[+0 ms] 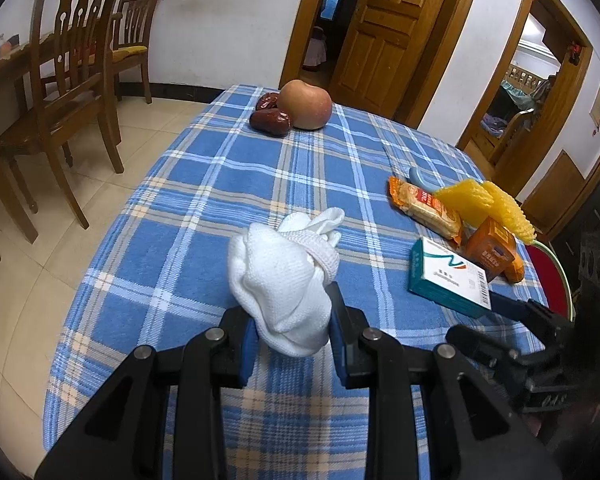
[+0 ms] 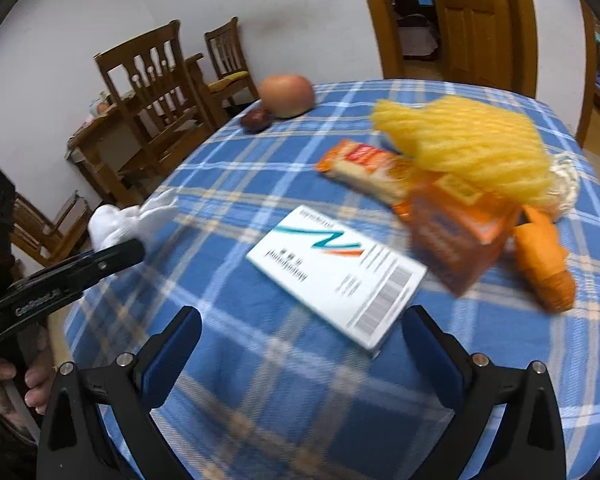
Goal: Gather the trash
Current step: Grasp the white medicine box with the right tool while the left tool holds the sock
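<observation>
My left gripper (image 1: 290, 312) is shut on a balled white knitted cloth (image 1: 280, 276), held just above the blue plaid tablecloth (image 1: 204, 208). In the right wrist view that gripper (image 2: 120, 256) and the cloth (image 2: 116, 224) show at the left. My right gripper (image 2: 300, 320) stands open, its jaws wide on either side of the near end of a white and teal carton (image 2: 336, 272), not touching it. Behind the carton lie an orange box (image 2: 456, 232), a snack wrapper (image 2: 364, 168), yellow foam netting (image 2: 468, 148) and an orange scrap (image 2: 544, 268).
An apple (image 1: 306, 106) and red dates (image 1: 270, 120) sit at the table's far end. Wooden chairs (image 1: 72, 80) stand off the left edge. A red seat (image 1: 548, 276) is by the right edge. A person's hand (image 2: 16, 384) holds the left gripper.
</observation>
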Demonstrator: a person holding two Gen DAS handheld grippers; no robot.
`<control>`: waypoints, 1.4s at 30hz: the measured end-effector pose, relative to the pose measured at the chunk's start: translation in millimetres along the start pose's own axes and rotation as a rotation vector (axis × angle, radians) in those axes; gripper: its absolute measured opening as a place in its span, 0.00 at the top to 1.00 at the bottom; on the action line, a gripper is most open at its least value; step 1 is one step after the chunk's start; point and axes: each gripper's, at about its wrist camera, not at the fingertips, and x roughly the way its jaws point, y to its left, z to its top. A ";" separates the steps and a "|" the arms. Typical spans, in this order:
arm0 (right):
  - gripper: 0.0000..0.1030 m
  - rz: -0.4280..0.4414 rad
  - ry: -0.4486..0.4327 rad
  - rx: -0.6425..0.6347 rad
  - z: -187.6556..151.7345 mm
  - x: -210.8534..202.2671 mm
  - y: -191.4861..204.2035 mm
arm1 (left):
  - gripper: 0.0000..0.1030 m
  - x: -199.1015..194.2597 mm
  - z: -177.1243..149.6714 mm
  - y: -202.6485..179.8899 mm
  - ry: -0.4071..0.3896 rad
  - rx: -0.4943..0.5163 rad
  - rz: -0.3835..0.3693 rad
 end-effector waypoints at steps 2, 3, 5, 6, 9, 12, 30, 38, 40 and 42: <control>0.00 0.018 0.009 -0.014 -1.0 1.5 8.1 | 0.70 -0.6 0.3 2.1 -0.002 -0.003 0.001; 0.00 0.036 0.015 -0.021 -1.6 2.1 12.2 | 0.70 -0.8 0.4 3.5 -0.003 -0.005 0.002; 0.00 0.051 0.021 -0.029 -2.0 2.8 17.9 | 0.70 -1.2 0.3 5.4 -0.004 -0.009 0.003; 0.00 0.051 0.022 -0.037 -1.9 2.9 19.9 | 0.70 -1.4 0.1 6.4 -0.005 -0.011 0.004; 0.00 0.008 0.011 -0.078 -0.4 0.1 24.4 | 0.70 -3.1 -0.1 8.2 -0.005 -0.015 0.007; 0.00 -0.038 -0.005 -0.110 3.4 -4.5 22.8 | 0.70 -3.7 -0.3 10.8 -0.006 -0.019 0.009; 0.22 -0.136 0.038 -0.176 32.5 34.7 12.0 | 0.70 -3.7 -0.4 9.8 -0.005 -0.013 0.012; 0.28 -0.108 0.006 -0.110 25.3 23.1 8.6 | 0.71 -4.5 0.1 5.4 -0.003 -0.001 0.005; 0.28 -0.108 -0.017 -0.084 23.3 15.7 6.4 | 0.70 -5.5 1.0 2.3 -0.006 0.006 0.001; 0.28 -0.104 -0.038 -0.057 22.4 7.6 4.4 | 0.70 -6.6 2.4 -1.9 -0.011 0.014 -0.006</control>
